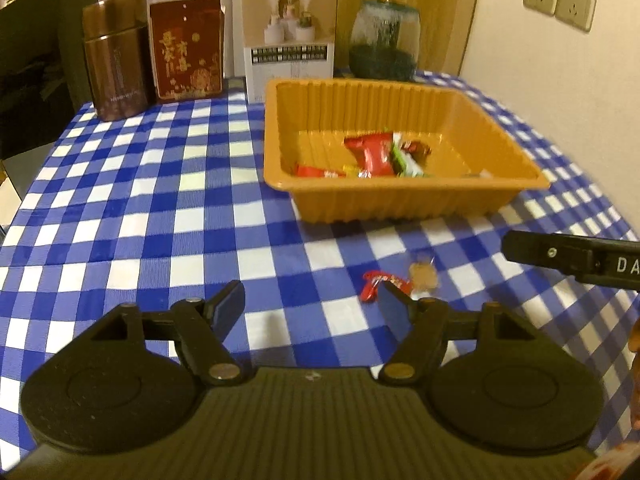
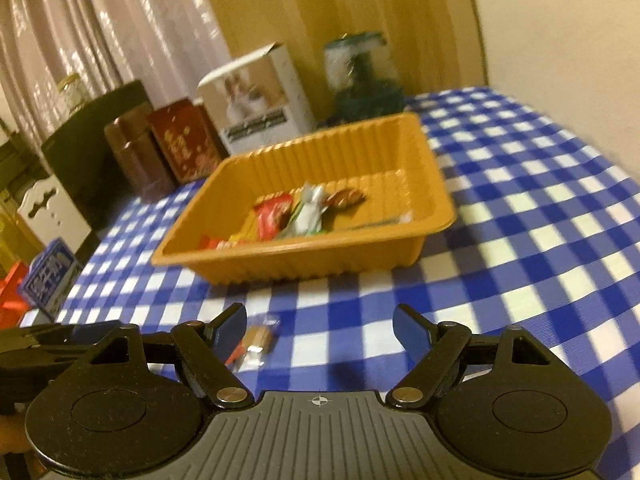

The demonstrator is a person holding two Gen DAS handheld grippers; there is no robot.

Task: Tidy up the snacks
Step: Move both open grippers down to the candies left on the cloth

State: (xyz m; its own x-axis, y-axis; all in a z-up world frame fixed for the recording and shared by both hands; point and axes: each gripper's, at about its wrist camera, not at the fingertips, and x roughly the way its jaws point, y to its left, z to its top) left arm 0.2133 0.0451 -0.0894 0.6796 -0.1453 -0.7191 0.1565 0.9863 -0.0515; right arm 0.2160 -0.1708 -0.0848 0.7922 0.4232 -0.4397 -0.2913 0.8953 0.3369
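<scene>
Red wrapper [image 1: 376, 286] on the counter [image 1: 160, 208]: near end hidden behind a finger of the left gripper [image 1: 312, 304]; print illegible; small tan sweet [image 1: 423, 276] beside it blurred; right gripper [image 1: 568, 258] cut off by the right edge in the left wrist view; snacks in the orange tray [image 2: 320, 258] smeared in the right wrist view, labels unreadable; tray's near wall hides the lowest pieces.

Left gripper [image 1: 310, 304]: matte black body, ribbed grey-black centre plate, two round discs either side, brass-coloured pivot screws, blue pads on black fingers [image 1: 228, 306]. Right gripper [image 2: 320, 326]: same build, blue pads, silver screws, white crosshair mark on the ribbed plate; white letters "DA" on its side.
</scene>
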